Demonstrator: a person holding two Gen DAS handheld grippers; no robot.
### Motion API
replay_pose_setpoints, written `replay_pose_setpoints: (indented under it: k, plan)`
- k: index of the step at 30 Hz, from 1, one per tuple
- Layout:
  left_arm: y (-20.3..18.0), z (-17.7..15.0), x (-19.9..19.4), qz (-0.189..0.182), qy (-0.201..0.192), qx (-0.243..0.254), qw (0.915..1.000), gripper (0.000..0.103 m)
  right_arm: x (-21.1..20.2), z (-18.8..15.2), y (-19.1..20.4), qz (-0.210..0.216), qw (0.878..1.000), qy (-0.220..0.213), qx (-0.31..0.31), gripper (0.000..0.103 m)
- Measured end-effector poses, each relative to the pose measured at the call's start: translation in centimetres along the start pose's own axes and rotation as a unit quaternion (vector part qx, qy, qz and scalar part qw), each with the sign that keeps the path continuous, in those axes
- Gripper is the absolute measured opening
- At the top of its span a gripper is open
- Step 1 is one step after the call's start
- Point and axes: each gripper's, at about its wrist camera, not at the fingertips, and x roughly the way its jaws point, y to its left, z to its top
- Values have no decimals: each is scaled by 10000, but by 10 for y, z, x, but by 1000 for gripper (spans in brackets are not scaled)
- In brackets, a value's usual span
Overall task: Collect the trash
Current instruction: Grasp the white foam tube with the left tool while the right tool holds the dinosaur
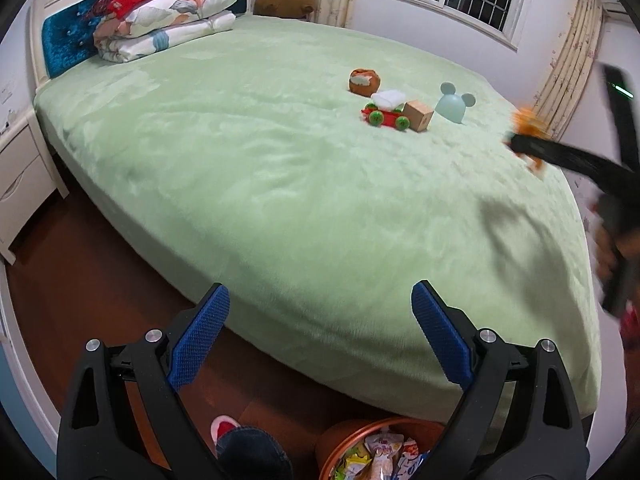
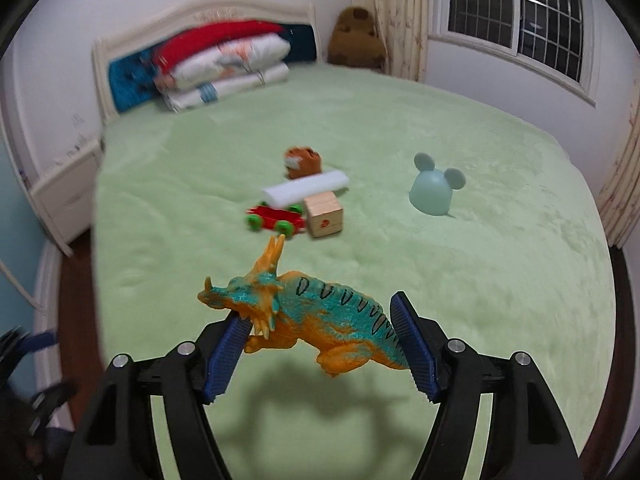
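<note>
On my left I see the white nightstand against the wall, then the folded bedding stacked at the headboard of the bed. My left claw hangs over the near edge of the mattress with its blue pads spread wide and nothing between them. Just below it on the floor stands the orange trash bin, with crumpled snack wrappers inside (only its rim shows). Further right on the green blanket sit a brown plush, a red toy cart carrying a white foam piece, a wooden block touching the cart, and a pale blue mouse-eared dome. My right claw grips a teal-and-orange toy dinosaur above the blanket, its shadow beneath.
</note>
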Motion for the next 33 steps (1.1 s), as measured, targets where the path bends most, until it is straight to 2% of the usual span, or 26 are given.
replay_pose_setpoints:
  k: [5,7,12,18,21,25,27,29,30,31,32,33]
  plan:
    - [-13,41,13,-118,-148,220,9996,90,-63,-30,1,355,9985,-337,255,69]
    - [-18,67,25,-338,-154,266,9990,90,-84,-43,4,442,9975,-438,341,69]
    - [-36,133,61,-548,-185,436,9974,90,-111,-68,1,592,9951,-579,541,69]
    - [-59,209,127,-860,311,405,9950,90,-119,-89,-8,643,9939,-592,674,69]
    - [-72,238,162,-829,555,472,9939,90,-117,-92,-11,520,9945,-641,646,69]
    - [-85,260,209,-761,900,369,9923,90,-114,-96,-19,471,9933,-726,760,69]
    - [-87,263,227,-870,1124,275,9895,90,-113,-98,-23,474,9931,-736,784,69]
    - [-91,263,240,-780,1235,343,9887,80,-109,-99,-27,475,9931,-705,809,69]
    - [-92,261,247,-690,1308,393,9882,70,-107,-98,-28,493,9931,-691,816,69]
    - [-93,259,251,-650,1369,417,9876,52,-105,-98,-30,491,9930,-690,822,69]
    - [-93,256,256,-638,1448,406,9866,43,-103,-98,-31,497,9930,-684,825,69]
    - [-91,255,258,-648,1488,390,9860,41,-101,-98,-32,517,9928,-680,837,69]
